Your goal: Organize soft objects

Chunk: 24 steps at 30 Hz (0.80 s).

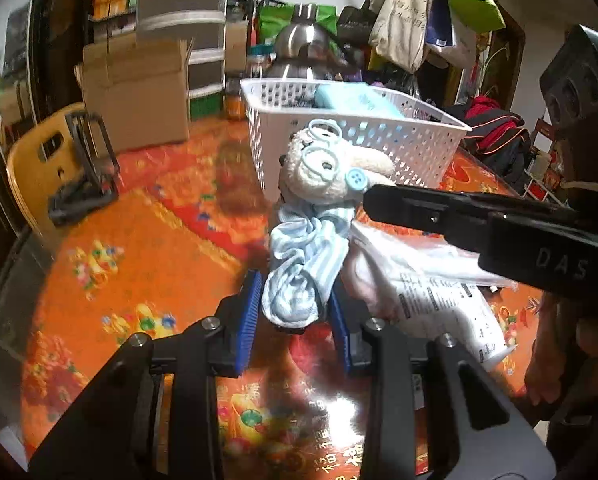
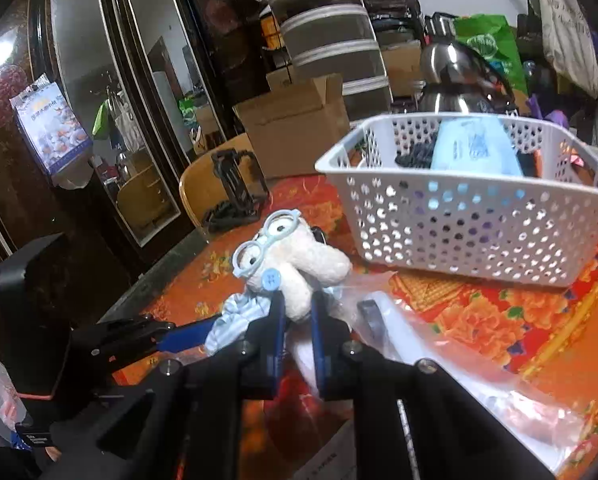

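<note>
orange floral tablecloth (image 1: pixel 147 248), cluttered room, white basket (image 2: pixel 471 220)

Place: a cluttered home room
Evidence: floral-clothed surface (image 1: pixel 139 220), cardboard box (image 1: pixel 135 92), hanging tote bags (image 1: pixel 403 20), mirrored wardrobe (image 2: pixel 111 100)

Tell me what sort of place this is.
Probably a cluttered home dining or storage room: a table under an orange floral cloth, tote bags hanging on the wall, and stacked cardboard boxes beside a mirrored wardrobe.
</note>
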Available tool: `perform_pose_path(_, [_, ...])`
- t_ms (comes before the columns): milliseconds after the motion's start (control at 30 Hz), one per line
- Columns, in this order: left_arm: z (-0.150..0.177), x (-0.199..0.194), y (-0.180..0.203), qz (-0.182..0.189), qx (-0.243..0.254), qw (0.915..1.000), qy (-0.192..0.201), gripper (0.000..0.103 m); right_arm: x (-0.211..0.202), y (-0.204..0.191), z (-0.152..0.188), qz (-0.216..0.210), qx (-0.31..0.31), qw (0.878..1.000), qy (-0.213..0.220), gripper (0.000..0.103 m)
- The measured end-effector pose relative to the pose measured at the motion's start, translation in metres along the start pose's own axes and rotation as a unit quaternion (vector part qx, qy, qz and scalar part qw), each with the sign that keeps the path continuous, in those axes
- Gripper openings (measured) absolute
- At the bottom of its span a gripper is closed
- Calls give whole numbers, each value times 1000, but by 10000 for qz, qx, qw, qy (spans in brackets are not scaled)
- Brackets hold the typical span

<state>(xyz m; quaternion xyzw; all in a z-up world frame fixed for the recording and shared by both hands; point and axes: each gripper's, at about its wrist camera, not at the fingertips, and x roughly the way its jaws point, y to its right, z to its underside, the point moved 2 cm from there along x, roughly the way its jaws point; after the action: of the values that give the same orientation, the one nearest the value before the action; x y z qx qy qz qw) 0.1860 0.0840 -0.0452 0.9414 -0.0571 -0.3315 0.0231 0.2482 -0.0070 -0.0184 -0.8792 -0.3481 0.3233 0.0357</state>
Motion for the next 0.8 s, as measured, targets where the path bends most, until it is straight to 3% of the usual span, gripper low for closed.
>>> perform_pose_path(467, [-38,-38,37,-16,460,9975,544,30,-56,-4,-27,130,-124,9984,538,10])
perform_pose_path(800, [-88,-44,66,57,760,9937,826,30,-85,11,-63,390,-195,9960,777,10])
